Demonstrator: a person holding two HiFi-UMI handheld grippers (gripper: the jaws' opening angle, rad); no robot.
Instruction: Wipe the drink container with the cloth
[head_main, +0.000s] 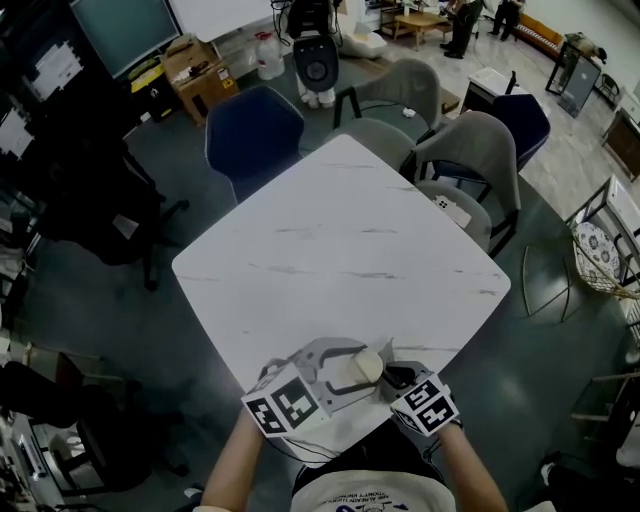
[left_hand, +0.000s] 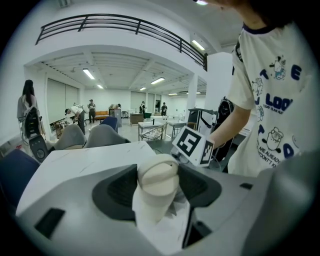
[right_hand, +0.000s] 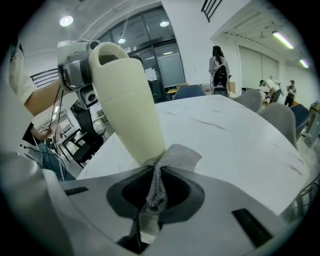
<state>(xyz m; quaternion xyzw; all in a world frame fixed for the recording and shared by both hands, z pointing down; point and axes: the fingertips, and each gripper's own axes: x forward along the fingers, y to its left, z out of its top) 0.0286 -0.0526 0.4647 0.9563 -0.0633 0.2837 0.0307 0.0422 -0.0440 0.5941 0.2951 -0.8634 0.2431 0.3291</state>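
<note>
The drink container (head_main: 367, 365) is a cream, tapered tumbler held just above the white table's near edge. My left gripper (head_main: 350, 373) is shut on it; in the left gripper view the container (left_hand: 158, 175) sits between the dark pads (left_hand: 117, 192) of my left gripper (left_hand: 157, 194). My right gripper (head_main: 396, 379) is shut on a grey mesh cloth (right_hand: 175, 156), which is pinched between the jaws of my right gripper (right_hand: 154, 194) and pressed against the container's (right_hand: 127, 105) lower end. Pale cloth (left_hand: 167, 227) also shows under the container in the left gripper view.
The white marble table (head_main: 340, 250) stretches away in front of me. Grey chairs (head_main: 470, 150) and a dark blue chair (head_main: 255, 130) stand round its far sides. Black office chairs (head_main: 90, 200) are at the left. People stand far off in the room.
</note>
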